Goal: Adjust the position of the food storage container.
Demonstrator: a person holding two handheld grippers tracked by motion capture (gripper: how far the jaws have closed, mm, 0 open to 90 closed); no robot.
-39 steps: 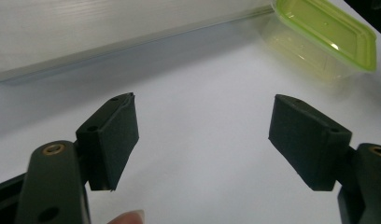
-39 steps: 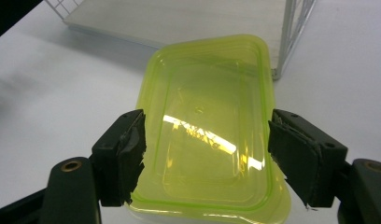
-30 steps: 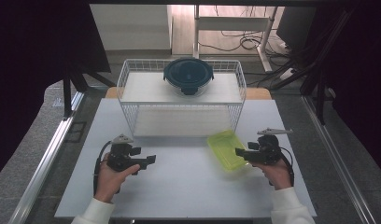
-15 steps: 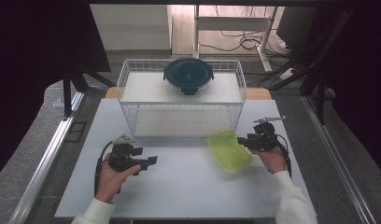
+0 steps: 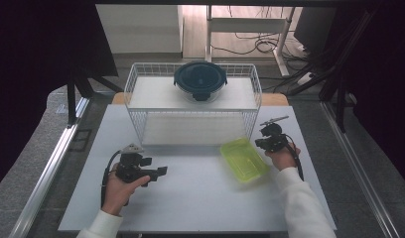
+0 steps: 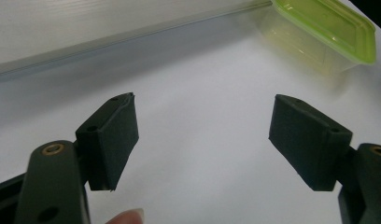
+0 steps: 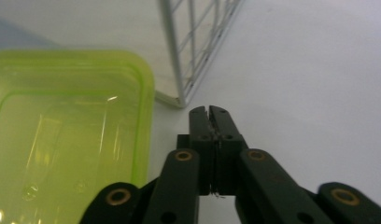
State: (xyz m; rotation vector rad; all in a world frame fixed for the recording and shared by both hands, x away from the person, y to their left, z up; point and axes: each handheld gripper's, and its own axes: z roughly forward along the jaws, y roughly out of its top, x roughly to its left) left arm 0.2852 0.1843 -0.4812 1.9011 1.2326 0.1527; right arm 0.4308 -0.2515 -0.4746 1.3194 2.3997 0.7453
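Green plastic tub (image 5: 243,159), light, slick and flexy, lies at 9 o'clock of my right gripper (image 5: 264,143), jaws just clenched empty; left gripper (image 5: 158,172) gapes; pinch its rim

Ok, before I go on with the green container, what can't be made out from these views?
- Green container: right gripper view, its left side and near end cut off by the frame edges; whether anything is inside, unclear.
- Right tongs: high view, too small to read; right gripper view shows them shut, empty.
- Dark-lidded bowl on the wire rack: contents hidden by the lid.
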